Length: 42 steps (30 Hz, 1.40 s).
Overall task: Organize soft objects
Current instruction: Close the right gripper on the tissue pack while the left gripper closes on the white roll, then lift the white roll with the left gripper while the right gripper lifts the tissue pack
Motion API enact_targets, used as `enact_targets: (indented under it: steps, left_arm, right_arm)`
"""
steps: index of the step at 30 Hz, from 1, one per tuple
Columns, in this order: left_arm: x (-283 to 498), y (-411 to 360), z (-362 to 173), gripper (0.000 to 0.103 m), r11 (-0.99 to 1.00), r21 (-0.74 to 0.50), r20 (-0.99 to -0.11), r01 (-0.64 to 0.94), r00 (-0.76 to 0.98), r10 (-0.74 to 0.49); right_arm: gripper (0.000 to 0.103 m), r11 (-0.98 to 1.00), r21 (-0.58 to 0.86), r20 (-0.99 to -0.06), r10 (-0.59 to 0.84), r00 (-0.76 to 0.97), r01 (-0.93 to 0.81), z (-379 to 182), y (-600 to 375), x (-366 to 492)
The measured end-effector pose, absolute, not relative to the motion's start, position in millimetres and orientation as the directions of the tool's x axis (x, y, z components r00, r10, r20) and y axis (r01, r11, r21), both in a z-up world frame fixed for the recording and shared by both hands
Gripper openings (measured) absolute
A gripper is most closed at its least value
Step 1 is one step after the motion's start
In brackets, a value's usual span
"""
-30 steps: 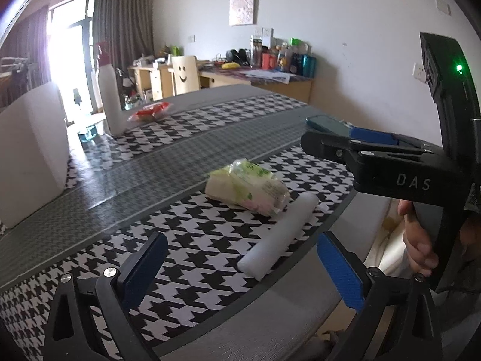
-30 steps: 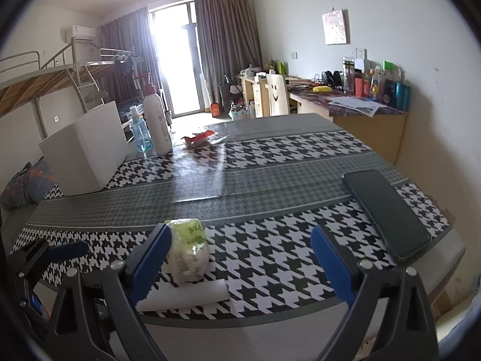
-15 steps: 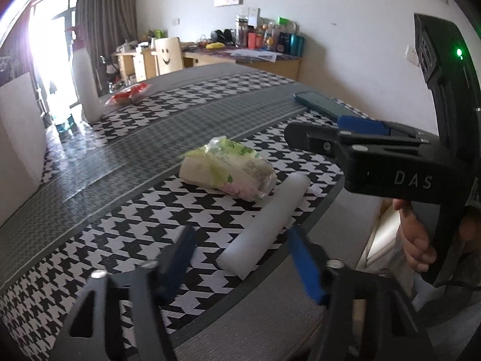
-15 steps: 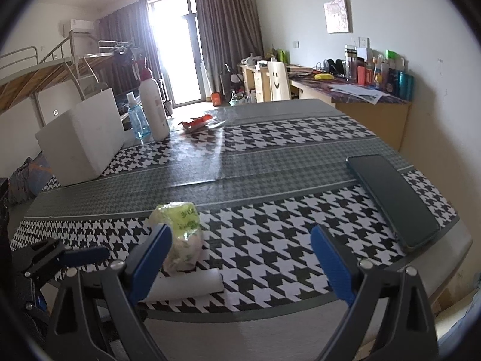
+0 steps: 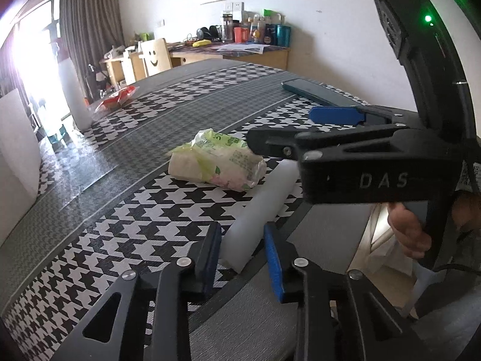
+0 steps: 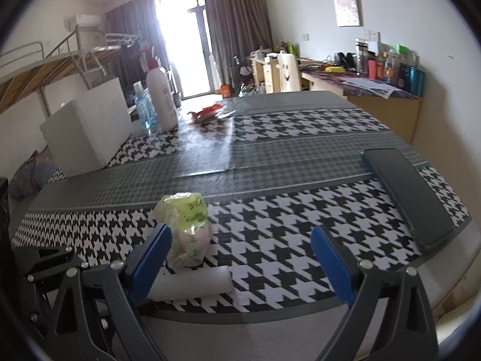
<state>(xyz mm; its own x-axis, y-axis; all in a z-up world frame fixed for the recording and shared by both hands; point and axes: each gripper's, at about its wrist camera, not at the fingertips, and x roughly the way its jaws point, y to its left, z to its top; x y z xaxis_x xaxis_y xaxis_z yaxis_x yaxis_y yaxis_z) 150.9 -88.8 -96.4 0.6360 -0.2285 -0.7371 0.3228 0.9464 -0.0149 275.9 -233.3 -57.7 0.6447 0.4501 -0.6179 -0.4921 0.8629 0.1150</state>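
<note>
A white foam roll (image 5: 264, 198) lies along the near edge of the houndstooth table (image 5: 126, 228). My left gripper (image 5: 243, 248) is closing around the roll's near end, and both blue pads touch its sides. Just behind the roll sits a green-printed tissue pack (image 5: 219, 162). In the right wrist view the roll (image 6: 192, 284) lies across the bottom and the tissue pack (image 6: 186, 225) sits beside the left finger. My right gripper (image 6: 240, 239) stands wide open above the table with nothing between its fingers. It hovers sideways over the roll's far end (image 5: 281, 126).
A dark phone (image 6: 412, 198) lies at the table's right edge. A white box (image 6: 87, 132), a white bottle (image 6: 160, 99), a blue bottle (image 6: 144, 111) and a red packet (image 6: 207, 111) stand at the far left. A cluttered desk (image 6: 375, 87) lines the wall.
My left gripper's jaws have narrowed from wide open to closed around the roll's near end. The right gripper has stayed open and barely moved.
</note>
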Motion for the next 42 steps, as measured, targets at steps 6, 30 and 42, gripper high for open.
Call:
enact_targets:
  steps: [6,30,42]
  left_arm:
    - [148,-87,-96,0.025,0.943,-0.024,-0.733,0.331,0.636,-0.241]
    - [142,-80,-86,0.014,0.931,-0.052,-0.711,0.361,0.641,-0.288]
    - [139,-84,-85,0.013,0.929,-0.030,-0.717,0.370,0.639,-0.277]
  right_arm:
    - [0.096,0.831,0.098,-0.626,0.479,0.615,-0.548,-57,-219,275]
    - [0.036,0.779,0.051,-0.690,0.481,0.542,-0.625,-64,-188,285]
    - [0.036,0.824,0.054,-0.646,0.459,0.610,-0.563,-46,-217,280]
